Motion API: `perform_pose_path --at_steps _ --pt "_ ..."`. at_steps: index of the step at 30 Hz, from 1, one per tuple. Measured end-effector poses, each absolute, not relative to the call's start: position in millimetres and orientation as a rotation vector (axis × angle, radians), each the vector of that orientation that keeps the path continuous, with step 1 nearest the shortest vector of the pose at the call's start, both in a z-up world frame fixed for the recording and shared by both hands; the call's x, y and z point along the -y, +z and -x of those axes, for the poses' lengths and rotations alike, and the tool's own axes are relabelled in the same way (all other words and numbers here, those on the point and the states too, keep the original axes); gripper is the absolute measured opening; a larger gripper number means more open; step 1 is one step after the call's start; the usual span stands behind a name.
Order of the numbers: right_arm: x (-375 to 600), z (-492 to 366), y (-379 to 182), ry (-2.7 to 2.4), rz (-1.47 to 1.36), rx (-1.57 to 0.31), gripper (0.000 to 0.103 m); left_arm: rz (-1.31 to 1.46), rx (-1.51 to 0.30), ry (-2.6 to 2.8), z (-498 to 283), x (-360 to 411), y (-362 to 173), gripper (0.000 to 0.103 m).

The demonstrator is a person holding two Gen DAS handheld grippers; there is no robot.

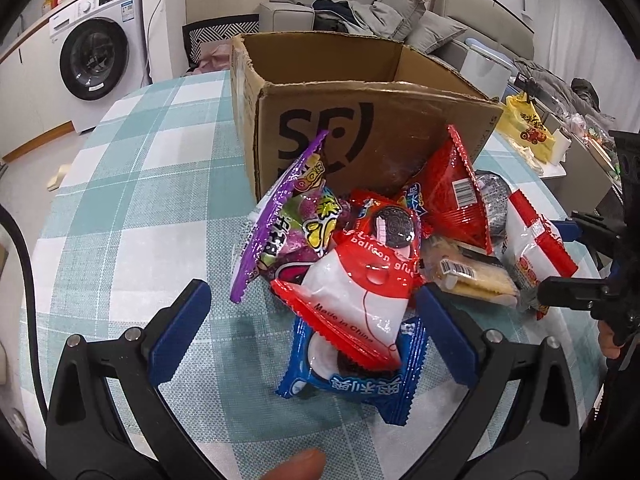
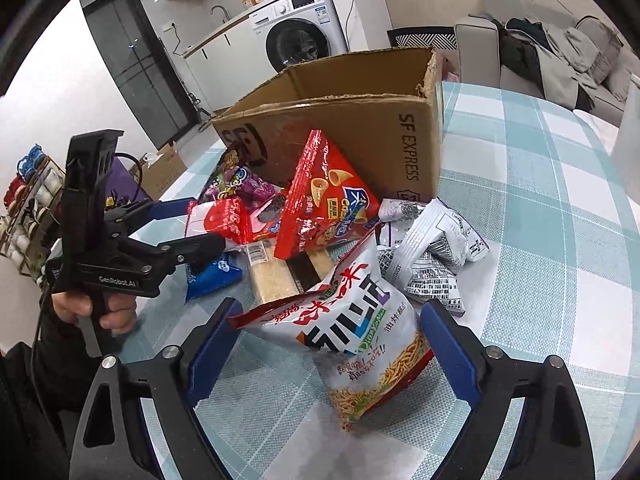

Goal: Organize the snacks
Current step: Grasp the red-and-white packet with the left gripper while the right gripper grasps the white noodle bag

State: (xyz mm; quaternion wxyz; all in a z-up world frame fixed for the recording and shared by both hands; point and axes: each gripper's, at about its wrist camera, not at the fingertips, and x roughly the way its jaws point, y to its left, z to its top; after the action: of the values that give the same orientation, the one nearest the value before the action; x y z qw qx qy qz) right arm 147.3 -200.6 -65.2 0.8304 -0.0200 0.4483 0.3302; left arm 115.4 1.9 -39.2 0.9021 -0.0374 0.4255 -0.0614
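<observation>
A pile of snack packets lies against an open cardboard box (image 1: 360, 120) (image 2: 360, 120) on the checked table. My left gripper (image 1: 316, 320) (image 2: 200, 224) is open around a red-and-white packet (image 1: 352, 292) that rests on a blue Oreo packet (image 1: 352, 372); its right pad is next to the packet and its left pad is apart. My right gripper (image 2: 328, 336) (image 1: 560, 256) straddles a white noodle-snack bag (image 2: 360, 332) (image 1: 536, 248), which fills the gap between the pads. I see no squeeze on it. The box's inside is hidden.
Also in the pile are a purple candy bag (image 1: 280, 220), a red cone-snack bag (image 2: 320, 200), a wafer pack (image 2: 276, 276) and a crumpled silver bag (image 2: 432, 248). Checked tablecloth (image 1: 140, 220) stretches left of the pile. A yellow bag (image 1: 528, 132) sits beyond the table's right edge.
</observation>
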Motion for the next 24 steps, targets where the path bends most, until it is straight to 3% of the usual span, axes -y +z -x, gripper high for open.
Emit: perform_pose_path --at_steps 10,15,24 --pt "200 -151 -71 0.688 0.047 -0.964 0.092 0.014 -0.845 -0.113 -112 9 -35 0.102" --pt "200 -152 -71 0.689 0.044 -0.964 0.092 -0.061 -0.8 -0.129 -104 20 -28 0.079" --pt "202 -151 -71 0.693 0.043 -0.965 0.092 -0.094 -0.788 -0.169 -96 23 -26 0.066"
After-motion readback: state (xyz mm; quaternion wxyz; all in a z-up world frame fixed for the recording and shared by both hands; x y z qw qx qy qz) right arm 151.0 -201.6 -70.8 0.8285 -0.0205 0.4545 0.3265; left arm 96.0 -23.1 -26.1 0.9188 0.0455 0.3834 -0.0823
